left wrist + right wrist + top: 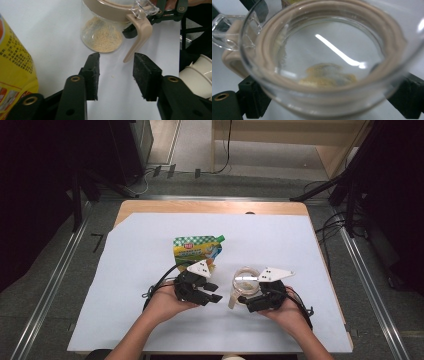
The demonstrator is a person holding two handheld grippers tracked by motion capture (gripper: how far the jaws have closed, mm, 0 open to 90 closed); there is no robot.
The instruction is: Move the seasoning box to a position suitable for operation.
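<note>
Here the right gripper [250,301] holds the glass jar [246,281] clamped between its jaws, upright on the white table cover [130,285], a little beige powder at its bottom. The left gripper [116,75] hovers beside it, jaws apart and empty, aimed at the jar's beige latch [138,35]. Judging by this, the next move is to pinch that latch, so the lid [324,50] can be worked. The yellow pouch [196,251] lies just behind.

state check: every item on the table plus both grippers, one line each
Clear glass jar with beige lid and lever handle: upright, lid on, a little tan granular stuff at the bottom, held at the sides.
Yellow and green spouted pouch: flat on the white sheet, cap on, untouched.
Left gripper: jaws apart, nothing between them, aimed at the jar's handle.
Right gripper: jaws on the jar.
</note>
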